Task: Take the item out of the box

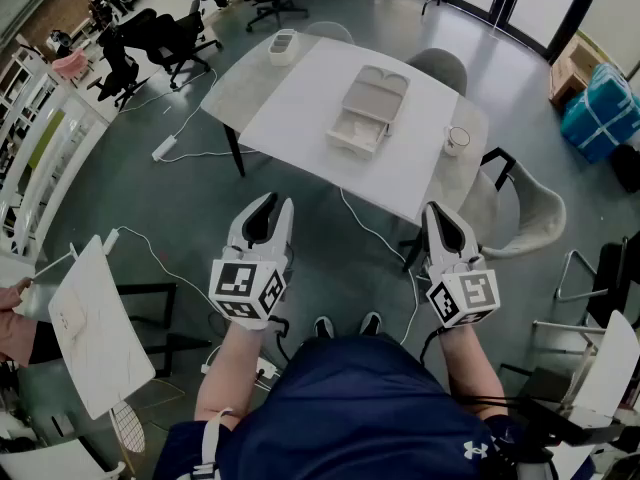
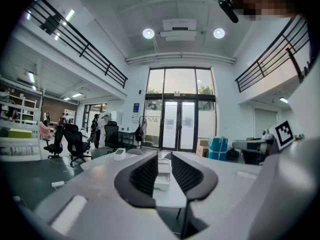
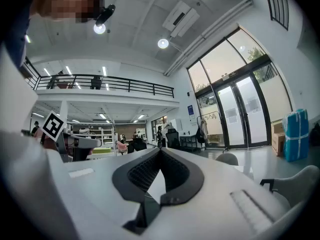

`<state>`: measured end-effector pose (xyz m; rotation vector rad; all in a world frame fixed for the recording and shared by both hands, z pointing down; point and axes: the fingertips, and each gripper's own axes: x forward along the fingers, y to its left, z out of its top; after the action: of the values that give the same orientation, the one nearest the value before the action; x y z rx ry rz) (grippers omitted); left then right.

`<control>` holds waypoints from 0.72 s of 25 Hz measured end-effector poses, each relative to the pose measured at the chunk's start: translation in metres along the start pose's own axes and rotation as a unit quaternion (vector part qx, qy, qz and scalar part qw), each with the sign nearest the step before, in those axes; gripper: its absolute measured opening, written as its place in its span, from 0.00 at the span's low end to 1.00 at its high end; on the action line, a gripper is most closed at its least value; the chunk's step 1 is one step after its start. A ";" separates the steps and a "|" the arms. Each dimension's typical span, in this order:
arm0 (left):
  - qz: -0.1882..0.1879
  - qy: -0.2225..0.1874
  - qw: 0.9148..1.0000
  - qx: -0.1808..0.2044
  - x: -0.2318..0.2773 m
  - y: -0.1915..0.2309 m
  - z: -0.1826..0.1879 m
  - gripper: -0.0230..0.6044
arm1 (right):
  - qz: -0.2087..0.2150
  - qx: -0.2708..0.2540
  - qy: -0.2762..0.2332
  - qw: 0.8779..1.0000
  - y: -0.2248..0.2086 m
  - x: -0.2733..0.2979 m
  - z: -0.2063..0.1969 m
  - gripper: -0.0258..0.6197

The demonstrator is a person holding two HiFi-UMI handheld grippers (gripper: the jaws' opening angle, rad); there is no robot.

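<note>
The item is presumably lying inside the box (image 1: pixel 368 113), which is sitting open with its lid flung back on the far side, but from here the contents are showing too small to make out. The box is looking like pale card or moulded pulp, so I am judging it light and fairly stiff, likely to slide or lift along with the item if nothing is steadying it. The item is probably light too, and perhaps seated snugly in a tray. One claw should be pressing down on the near wall of the box while the other is taking the item by its edges, gently in case it is fragile. The tabletop (image 1: pixel 300 98) is carrying the box near its middle, with a cup (image 1: pixel 457 140) standing to the right of the box and a small container (image 1: pixel 283 46) sitting beyond it to the left. Both claws are hovering well short of the box, over the floor. The left claw (image 1: pixel 272 213) is standing released with nothing between its jaws, the box showing far off through the gap. The right claw (image 1: pixel 440 213) is clenched tip to tip on nothing.
</note>
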<state>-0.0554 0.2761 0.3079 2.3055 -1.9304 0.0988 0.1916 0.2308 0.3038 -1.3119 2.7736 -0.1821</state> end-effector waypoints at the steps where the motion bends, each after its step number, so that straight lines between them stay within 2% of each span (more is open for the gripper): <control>1: 0.001 0.001 1.000 0.000 0.003 -0.002 0.000 0.18 | 0.001 0.000 0.001 1.000 -0.004 0.001 0.001 0.04; 18: 0.039 0.022 0.999 0.002 0.028 -0.027 -0.013 0.18 | 0.013 0.032 0.000 0.999 -0.070 0.018 0.001 0.04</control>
<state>-0.0238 0.2556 0.3230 2.2120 -1.9999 0.1598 0.2341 0.1728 0.3125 -1.2618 2.7595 -0.2665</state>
